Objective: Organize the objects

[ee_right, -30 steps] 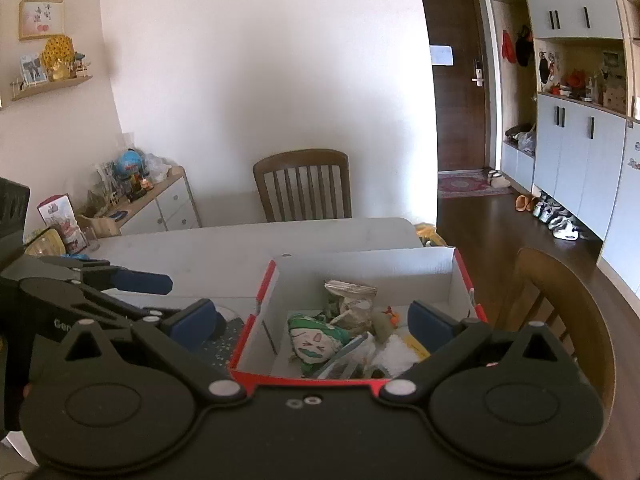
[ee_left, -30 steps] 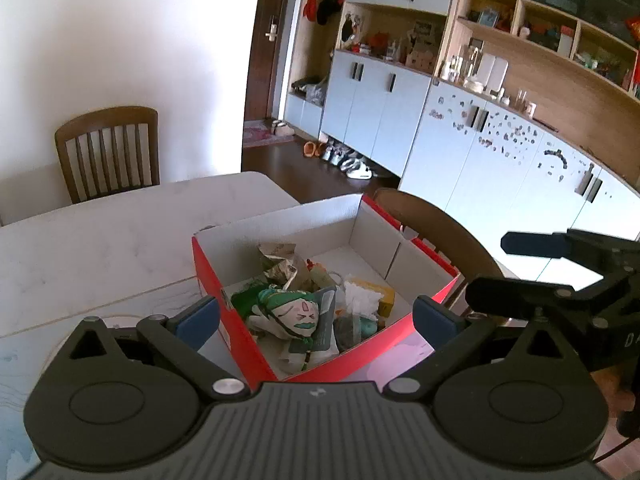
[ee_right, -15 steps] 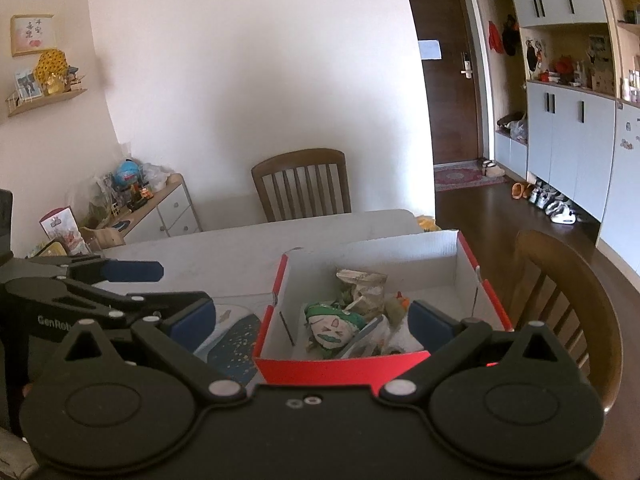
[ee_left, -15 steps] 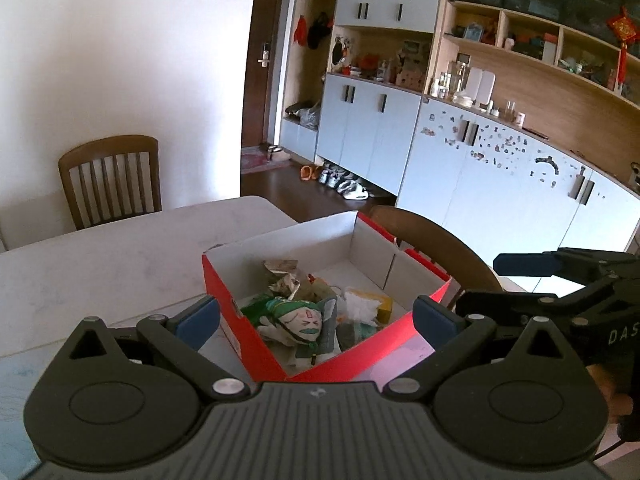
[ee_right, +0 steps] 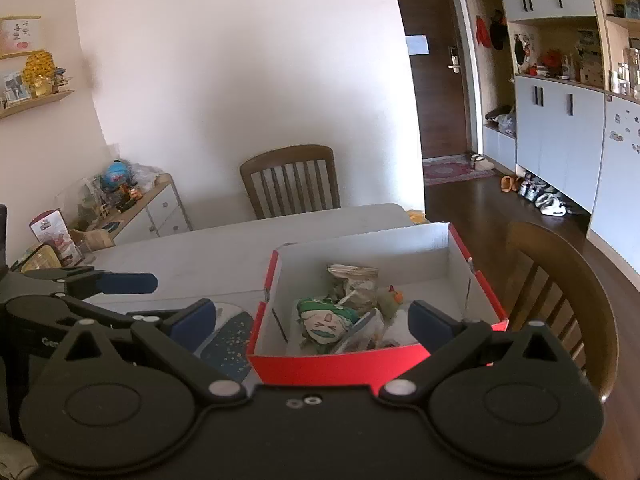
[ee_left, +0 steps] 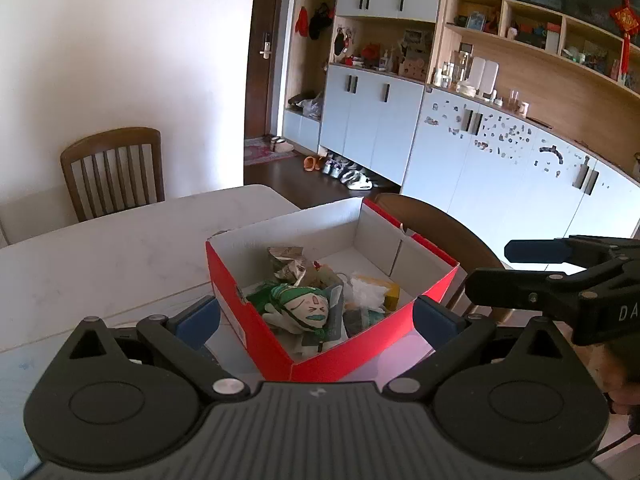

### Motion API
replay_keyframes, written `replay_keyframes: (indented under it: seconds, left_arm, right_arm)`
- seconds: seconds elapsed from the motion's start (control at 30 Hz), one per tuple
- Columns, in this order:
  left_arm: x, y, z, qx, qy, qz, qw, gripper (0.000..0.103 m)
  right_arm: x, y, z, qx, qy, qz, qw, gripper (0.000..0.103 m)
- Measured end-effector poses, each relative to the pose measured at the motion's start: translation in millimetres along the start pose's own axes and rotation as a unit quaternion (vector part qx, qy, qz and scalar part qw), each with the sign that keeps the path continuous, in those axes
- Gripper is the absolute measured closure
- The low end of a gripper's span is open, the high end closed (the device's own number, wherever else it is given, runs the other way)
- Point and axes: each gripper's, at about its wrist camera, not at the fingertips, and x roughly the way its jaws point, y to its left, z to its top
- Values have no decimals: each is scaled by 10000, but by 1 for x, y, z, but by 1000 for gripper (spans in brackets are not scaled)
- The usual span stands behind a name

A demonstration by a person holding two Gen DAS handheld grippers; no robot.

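A red cardboard box (ee_left: 256, 332) with a white inside stands on the table; it also shows in the right wrist view (ee_right: 336, 364). Inside lie a green and white plush doll (ee_left: 302, 308), crumpled paper packets (ee_left: 288, 262), a white plastic bag (ee_left: 366, 290) and a small yellow item (ee_left: 392, 294). The doll also shows in the right wrist view (ee_right: 324, 320). My left gripper (ee_left: 316, 318) is open and empty, above the box's near side. My right gripper (ee_right: 312, 318) is open and empty, above the box from its other side.
The box sits on a pale marble table (ee_left: 100, 256). A patterned mat (ee_right: 228, 336) lies left of the box. Wooden chairs stand at the far end (ee_right: 290, 180) and right side (ee_right: 560, 280). Cabinets (ee_left: 480, 152) line the right wall.
Both grippers have pulled back and risen from the box, which now looks smaller and farther. Both stay open and empty.
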Motion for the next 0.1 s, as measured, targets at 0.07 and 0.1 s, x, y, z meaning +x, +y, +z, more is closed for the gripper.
replay_keyframes:
  seconds: [0.07, 0.1]
  left_arm:
    - [1, 1, 0, -28, 23, 2, 10000, 0]
    - [2, 3, 0, -54, 38, 12, 10000, 0]
  right_arm:
    - [0, -1, 0, 44, 10, -8, 10000, 1]
    - [1, -1, 0, 55, 17, -21, 10000, 1]
